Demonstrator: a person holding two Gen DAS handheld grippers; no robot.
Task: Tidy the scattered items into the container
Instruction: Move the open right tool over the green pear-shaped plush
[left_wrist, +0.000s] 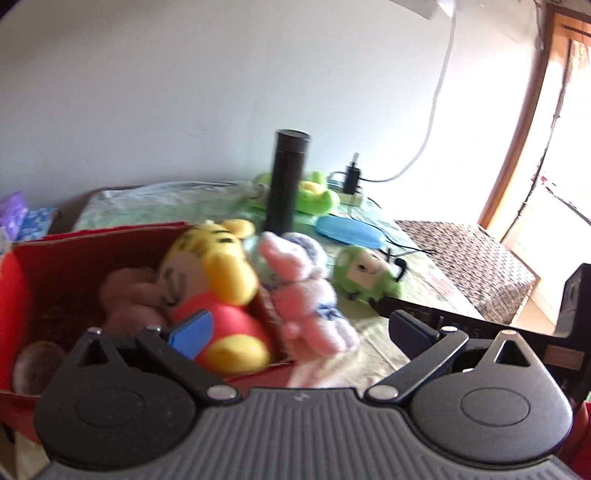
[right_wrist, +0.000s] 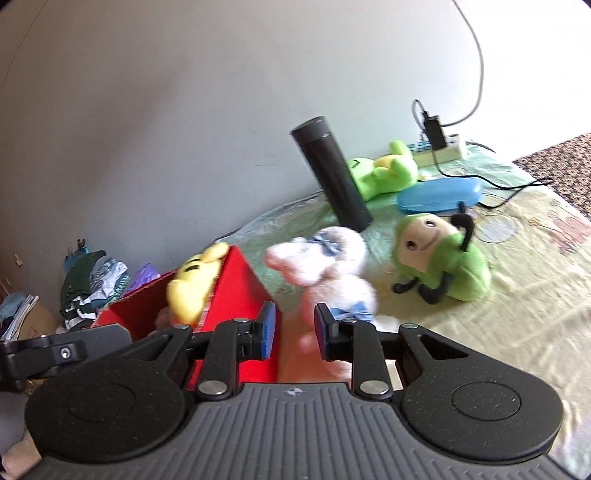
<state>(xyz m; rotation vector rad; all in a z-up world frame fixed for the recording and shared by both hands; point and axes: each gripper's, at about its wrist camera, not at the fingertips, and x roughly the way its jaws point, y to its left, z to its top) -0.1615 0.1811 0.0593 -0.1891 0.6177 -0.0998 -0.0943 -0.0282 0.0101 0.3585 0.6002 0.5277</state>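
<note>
Left wrist view: left gripper (left_wrist: 295, 328) stood with its jaws spread wide and nothing pinched; its blue pad (left_wrist: 194, 330) hung over the red box (left_wrist: 74, 254) and the other pad over the bedspread. Inside the box lay a yellow-and-red plush toy (left_wrist: 218, 280) and a brown plush toy (left_wrist: 127, 295). A pink plush rabbit (left_wrist: 306, 291) leaned against the outside of the box's right wall, its lower part on the green bedspread (left_wrist: 424, 291). A bar of the right gripper crossed the lower right of this view. Just past the rabbit sat a small green plush toy (left_wrist: 365, 275). Further back stood a black cylinder flask (left_wrist: 286, 181), upright, with a flat blue case (left_wrist: 349, 230) to its right. Behind them lay a large green plush toy (left_wrist: 314, 195) near a power strip (left_wrist: 351, 197) by the wall.

Right wrist view: right gripper (right_wrist: 294, 330) had its jaws narrowly apart and opening. The rabbit (right_wrist: 332, 273) lay just ahead of the fingertips; its image was blurred, and the pads did not appear to press on it. The box corner (right_wrist: 240, 291) sat just left of the rabbit. A pile of clothes (right_wrist: 92, 288) lay far left beside the wall.
</note>
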